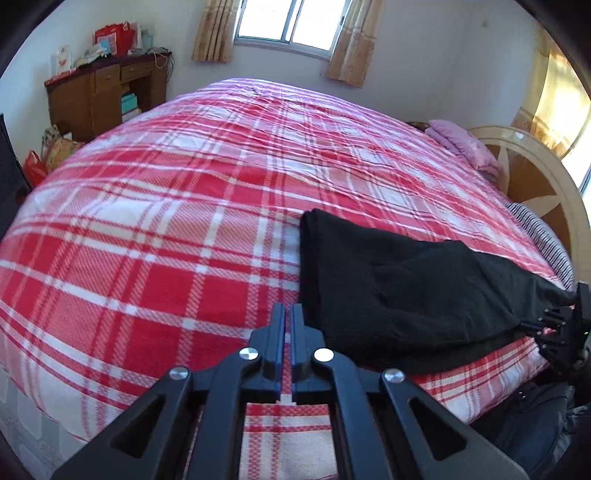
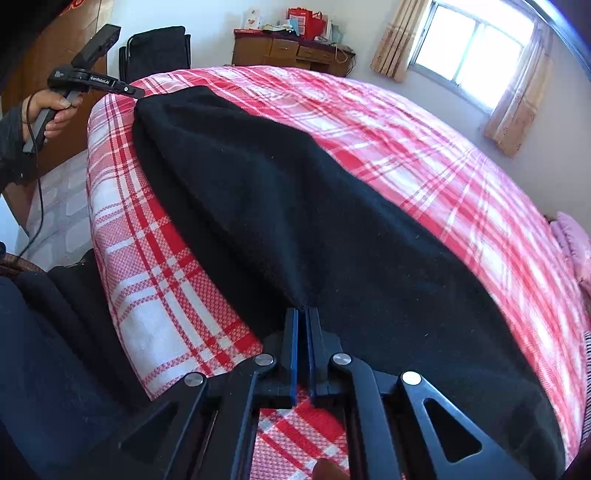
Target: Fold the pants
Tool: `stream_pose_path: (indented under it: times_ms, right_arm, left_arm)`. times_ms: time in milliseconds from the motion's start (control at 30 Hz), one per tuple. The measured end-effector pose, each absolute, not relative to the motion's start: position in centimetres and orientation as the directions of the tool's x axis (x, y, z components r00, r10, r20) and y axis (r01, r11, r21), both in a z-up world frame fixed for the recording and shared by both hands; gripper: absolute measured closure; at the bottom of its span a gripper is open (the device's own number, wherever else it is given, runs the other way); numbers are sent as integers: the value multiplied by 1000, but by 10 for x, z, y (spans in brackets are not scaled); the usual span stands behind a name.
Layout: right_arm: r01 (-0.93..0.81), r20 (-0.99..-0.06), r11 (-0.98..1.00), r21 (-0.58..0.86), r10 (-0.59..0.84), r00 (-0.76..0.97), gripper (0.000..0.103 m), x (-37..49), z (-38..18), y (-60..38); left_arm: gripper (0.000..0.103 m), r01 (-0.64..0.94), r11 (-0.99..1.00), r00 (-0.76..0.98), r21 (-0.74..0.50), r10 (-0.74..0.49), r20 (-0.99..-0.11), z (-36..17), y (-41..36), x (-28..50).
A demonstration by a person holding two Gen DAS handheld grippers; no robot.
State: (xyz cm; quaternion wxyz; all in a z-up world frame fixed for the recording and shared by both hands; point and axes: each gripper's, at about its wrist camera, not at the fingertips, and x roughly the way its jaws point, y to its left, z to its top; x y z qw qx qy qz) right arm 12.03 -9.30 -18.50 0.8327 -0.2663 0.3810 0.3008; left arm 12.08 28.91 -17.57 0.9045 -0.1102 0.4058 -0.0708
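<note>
Right wrist view: right gripper (image 2: 303, 314) pinches the black pants (image 2: 314, 229) on the red plaid bedspread (image 2: 424, 155). Left gripper (image 1: 287, 314) is squeezed tight, holding nothing, beside the pants.

A bed under a red-and-white plaid blanket (image 1: 155, 229) fills most of both views. Against the far wall stands a wooden desk (image 1: 107, 96) with drawers, its top crowded with red bags (image 1: 114, 37) and papers; more bags (image 1: 35, 166) sit on the floor beside it. A window (image 1: 291, 22) with beige curtains (image 1: 212, 31) lets in bright daylight. A pink pillow (image 1: 465, 144) lies near the cream and brown headboard (image 1: 532, 177). A dark chair (image 2: 155, 51) stands by the bed's far corner, and the floor (image 2: 62, 206) is pale patterned tile.
</note>
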Motion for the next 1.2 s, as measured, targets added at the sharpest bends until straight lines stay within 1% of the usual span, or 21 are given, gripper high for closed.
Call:
stream_pose_path:
  times_ms: [33,67,100,333,367,400,467,533,600,633,700,800,833,900,933,967,1067,1133,1167,1200]
  right_arm:
    - [-706,-795,674,-217,297,528,99,120,-186,-93]
    - [-706,-792,672,-223,296,533,99,120,-186,-93]
    - [-706,-793,673,-220,298,531,99,121,-186,-93]
    - [-701,-787,676,-228,296,542,99,120,-185,-92]
    - [-700,-785,676,-230,296,544,99,120,-184,-93]
    - [-699,-785,679,-226,298,543,99,120,-184,-94]
    - [-698,-785,684,-212,306,539,99,121,-183,-95]
    - [-696,-783,690,-199,315,536,99,121,-182,-97]
    - [-693,-781,696,-186,323,534,99,122,-181,-99]
    - [-693,-780,697,-184,325,534,99,123,-181,-99]
    - [-691,-778,700,-181,327,536,98,123,-180,-99]
    - [-687,-775,704,-179,329,540,97,123,-179,-100]
    - [-685,-774,706,-181,327,542,94,124,-179,-100]
    - [-678,-773,709,-192,316,549,81,126,-179,-101]
    - [-675,-773,711,-197,311,553,67,126,-180,-101]
    - [-672,-772,713,-199,308,555,58,127,-180,-101]
    - [-661,-771,720,-212,292,566,58,129,-182,-101]
    - [-651,-771,717,-249,260,582,59,129,-185,-98]
    - [-652,-768,712,-261,256,587,72,128,-186,-96]
    - [-659,-770,706,-260,260,583,81,127,-187,-94]
  left_arm:
    - [98,36,963,662,-266,-222,-716,-177,288,121]
    - [93,42,959,662,-279,-236,-712,-177,286,121]
    - [91,41,959,663,-281,-237,-710,-177,284,122]
    - [90,30,966,660,-257,-212,-721,-182,269,130]
    - [88,24,969,660,-244,-198,-725,-181,268,130]
    - [84,19,969,661,-245,-196,-724,-180,269,129]
    - [79,12,964,671,-266,-205,-712,-177,273,125]
    - [70,6,958,690,-287,-212,-692,-172,278,120]
    - [55,-3,954,710,-299,-208,-673,-167,282,116]
    - [55,0,951,716,-310,-216,-664,-165,283,114]
    - [54,17,945,720,-327,-238,-652,-163,281,114]
    - [54,43,947,715,-318,-252,-652,-162,271,116]
    - [54,55,947,708,-316,-260,-656,-163,268,118]
    - [54,59,954,686,-294,-253,-682,-170,259,123]
    - [54,62,956,678,-288,-252,-691,-174,256,125]
    - [54,61,958,672,-282,-248,-698,-177,254,127]
    - [55,55,968,670,-244,-218,-710,-183,246,129]
    - [68,42,978,668,-203,-179,-723,-183,243,130]
    - [85,30,982,664,-189,-161,-730,-182,244,131]
    - [89,30,980,665,-199,-168,-727,-181,246,131]
